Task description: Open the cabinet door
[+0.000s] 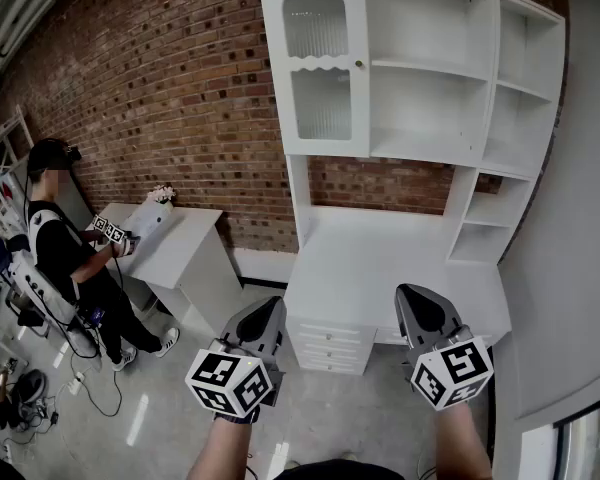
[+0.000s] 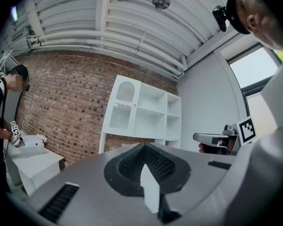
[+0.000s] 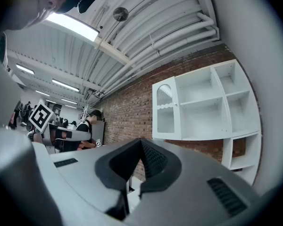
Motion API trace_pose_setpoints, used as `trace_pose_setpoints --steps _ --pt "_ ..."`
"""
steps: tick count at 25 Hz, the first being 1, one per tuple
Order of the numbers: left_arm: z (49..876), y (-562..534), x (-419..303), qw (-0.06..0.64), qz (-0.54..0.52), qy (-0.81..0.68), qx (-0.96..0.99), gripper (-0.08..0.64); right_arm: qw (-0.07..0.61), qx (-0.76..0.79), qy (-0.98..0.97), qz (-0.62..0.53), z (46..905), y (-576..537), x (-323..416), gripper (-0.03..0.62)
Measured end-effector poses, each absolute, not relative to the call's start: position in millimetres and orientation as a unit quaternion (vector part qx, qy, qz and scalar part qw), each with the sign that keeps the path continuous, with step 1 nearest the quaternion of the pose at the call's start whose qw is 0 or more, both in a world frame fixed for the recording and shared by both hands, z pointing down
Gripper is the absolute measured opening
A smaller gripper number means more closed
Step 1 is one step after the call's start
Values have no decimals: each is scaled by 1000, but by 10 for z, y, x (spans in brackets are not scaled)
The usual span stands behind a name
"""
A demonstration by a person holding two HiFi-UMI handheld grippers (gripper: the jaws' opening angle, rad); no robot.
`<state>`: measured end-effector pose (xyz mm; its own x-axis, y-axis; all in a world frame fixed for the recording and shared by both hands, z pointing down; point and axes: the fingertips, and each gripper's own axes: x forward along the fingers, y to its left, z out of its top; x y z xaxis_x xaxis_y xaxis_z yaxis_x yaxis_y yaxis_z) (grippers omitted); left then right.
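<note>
We hold the left gripper (image 1: 268, 310) and right gripper (image 1: 412, 294) level, each with jaws pressed together on nothing. Well ahead, the cabinet door (image 1: 325, 63) sits closed at the upper left of the white shelf unit (image 1: 430, 118).

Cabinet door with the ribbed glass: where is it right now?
In the head view the cabinet door sits closed at the upper left of the white shelf unit, against the brick wall, open shelves to its right.

smooth white cabinet (image 1: 425, 103), ribbed glass door (image 1: 317, 20), rough brick wall (image 1: 160, 88).
</note>
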<state>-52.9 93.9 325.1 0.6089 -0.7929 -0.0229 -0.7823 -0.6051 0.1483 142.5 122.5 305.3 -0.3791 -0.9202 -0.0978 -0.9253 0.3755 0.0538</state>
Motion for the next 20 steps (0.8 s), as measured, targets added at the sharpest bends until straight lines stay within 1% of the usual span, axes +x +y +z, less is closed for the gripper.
trace_pose_setpoints --steps 9,20 --pt "3212 953 -350 60 -43 -446 892 6 26 -545 837 39 3072 1225 1601 5" --pt "3188 1015 -131 51 -36 -472 879 6 62 -527 847 23 3025 1316 1927 5"
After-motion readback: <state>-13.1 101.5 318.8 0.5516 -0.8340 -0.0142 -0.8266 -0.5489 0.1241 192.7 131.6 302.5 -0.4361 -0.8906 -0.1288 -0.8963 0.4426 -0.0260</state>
